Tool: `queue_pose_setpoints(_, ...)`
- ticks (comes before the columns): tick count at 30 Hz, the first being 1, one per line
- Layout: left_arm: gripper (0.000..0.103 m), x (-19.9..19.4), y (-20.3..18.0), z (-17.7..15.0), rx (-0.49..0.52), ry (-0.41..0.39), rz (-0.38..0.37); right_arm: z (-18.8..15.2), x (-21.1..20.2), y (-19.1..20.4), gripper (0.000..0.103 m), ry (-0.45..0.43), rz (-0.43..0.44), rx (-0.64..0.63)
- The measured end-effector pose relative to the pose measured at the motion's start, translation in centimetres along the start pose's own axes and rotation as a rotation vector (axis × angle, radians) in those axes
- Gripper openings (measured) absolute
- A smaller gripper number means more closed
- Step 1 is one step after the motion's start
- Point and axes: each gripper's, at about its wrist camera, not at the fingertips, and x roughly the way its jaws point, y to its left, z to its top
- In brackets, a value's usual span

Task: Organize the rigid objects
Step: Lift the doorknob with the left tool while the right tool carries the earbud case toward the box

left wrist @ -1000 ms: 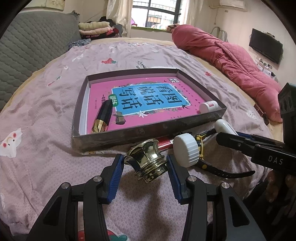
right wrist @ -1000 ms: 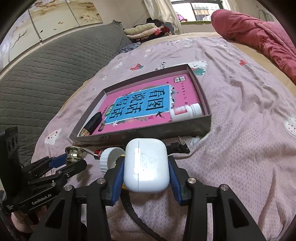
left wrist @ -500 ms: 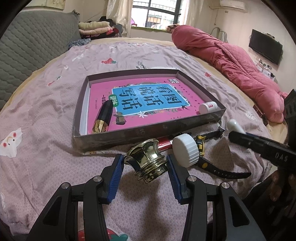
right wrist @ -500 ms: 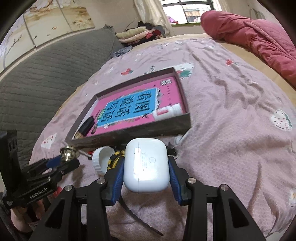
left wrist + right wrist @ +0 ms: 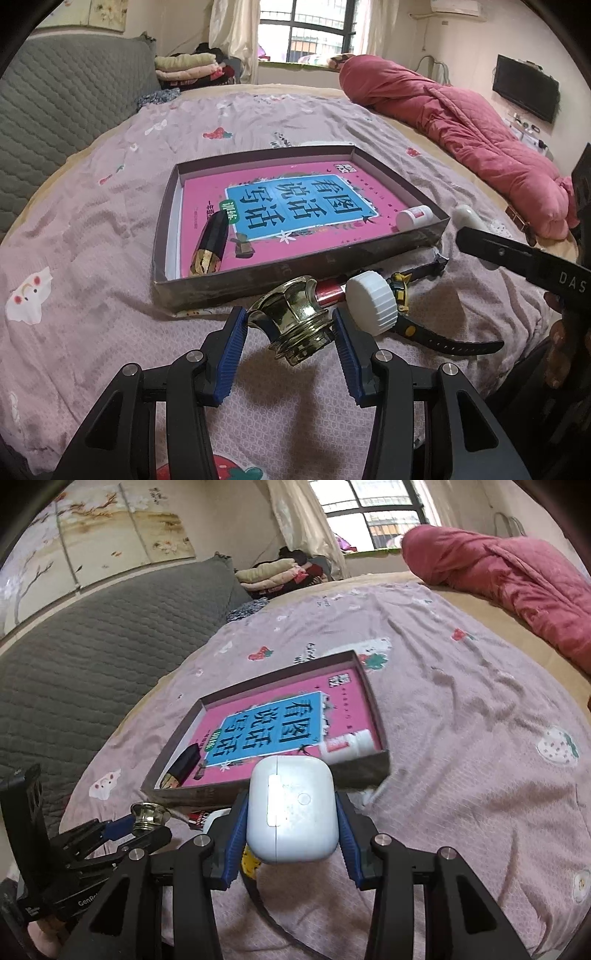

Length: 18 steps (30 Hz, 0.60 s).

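Left gripper (image 5: 288, 325) clamps brass knob (image 5: 291, 319); right gripper (image 5: 291, 834) clamps white earbud case (image 5: 291, 808); both near tray (image 5: 295, 273) near wall; bedspread (image 5: 461, 738) open right.

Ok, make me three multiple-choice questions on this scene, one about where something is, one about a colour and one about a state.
1. Where is the small white bottle?
A. inside the box, in its near right corner
B. on the bedspread outside the box
C. on the red quilt

2. What colour is the book in the box?
A. green
B. pink with a blue panel
C. plain white

3. What is the right gripper doing?
A. open, holding nothing
B. shut on the earbud case
C. shut on the brass knob

Answers: 1 A, it lies against the box's walls; 2 B, the cover shows both colours; 3 B, both pads press the case's sides.
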Motion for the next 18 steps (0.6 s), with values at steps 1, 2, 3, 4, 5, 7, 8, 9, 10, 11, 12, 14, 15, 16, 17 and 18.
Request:
queue_pose_setpoints(1, 0.049, -0.1, 0.0, 0.0, 0.0, -0.003, 0.002, 0.0, 0.1, 0.4, 0.045, 0.0, 0.002, -0.013)
queue_pose_setpoints(2, 0.049, -0.2, 0.0, 0.0, 0.001, -0.005, 0.004, 0.0, 0.2, 0.9, 0.045, -0.002, 0.001, -0.033)
queue_pose_setpoints(3, 0.049, -0.3, 0.0, 0.0, -0.002, -0.009, 0.006, 0.0, 0.3, 1.2, 0.045, -0.003, 0.0, -0.045)
queue_pose_setpoints(4, 0.049, -0.4, 0.1, 0.0, -0.005, -0.012, 0.007, 0.0, 0.4, 1.7, 0.045, -0.002, 0.0, -0.062)
queue_pose_setpoints(5, 0.049, -0.4, 0.2, 0.0, -0.008, -0.013, 0.008, 0.0, 0.5, 2.1, 0.045, -0.001, 0.0, -0.08)
queue_pose_setpoints(7, 0.049, -0.4, 0.2, 0.0, -0.011, -0.014, 0.01, -0.1, 0.6, 2.9, 0.045, -0.002, 0.004, -0.107)
queue_pose_setpoints(8, 0.049, -0.5, 0.2, 0.0, -0.011, -0.016, 0.01, -0.1, 0.7, 3.3, 0.045, -0.004, 0.005, -0.12)
queue_pose_setpoints(9, 0.049, -0.5, 0.2, 0.0, -0.01, -0.019, 0.01, -0.1, 0.7, 3.6, 0.045, -0.004, 0.007, -0.128)
queue_pose_setpoints(10, 0.049, -0.6, 0.1, 0.0, -0.007, -0.024, 0.011, -0.2, 0.8, 3.8, 0.045, -0.004, 0.01, -0.133)
queue_pose_setpoints(11, 0.049, -0.6, 0.0, 0.0, -0.002, -0.027, 0.013, -0.2, 0.8, 4.0, 0.045, -0.005, 0.012, -0.137)
queue_pose_setpoints(12, 0.049, -0.7, 0.0, 0.1, 0.001, -0.031, 0.014, -0.2, 0.8, 4.2, 0.045, -0.007, 0.013, -0.142)
queue_pose_setpoints(14, 0.049, -0.8, 0.0, 0.1, 0.005, -0.04, 0.012, -0.2, 0.9, 4.5, 0.045, -0.01, 0.011, -0.149)
queue_pose_setpoints(15, 0.049, -0.8, 0.0, 0.1, 0.005, -0.04, 0.014, -0.2, 1.0, 4.6, 0.045, -0.011, 0.009, -0.151)
queue_pose_setpoints(16, 0.049, -0.7, 0.0, 0.2, 0.0, -0.037, 0.017, -0.2, 1.0, 4.7, 0.045, -0.011, 0.009, -0.152)
queue_pose_setpoints(17, 0.049, -0.6, 0.1, 0.3, -0.005, -0.035, 0.016, -0.1, 1.0, 4.7, 0.045, -0.011, 0.006, -0.153)
queue_pose_setpoints(18, 0.049, -0.6, 0.3, 0.4, -0.012, -0.035, 0.012, -0.2, 1.1, 4.7, 0.045, -0.012, 0.005, -0.153)
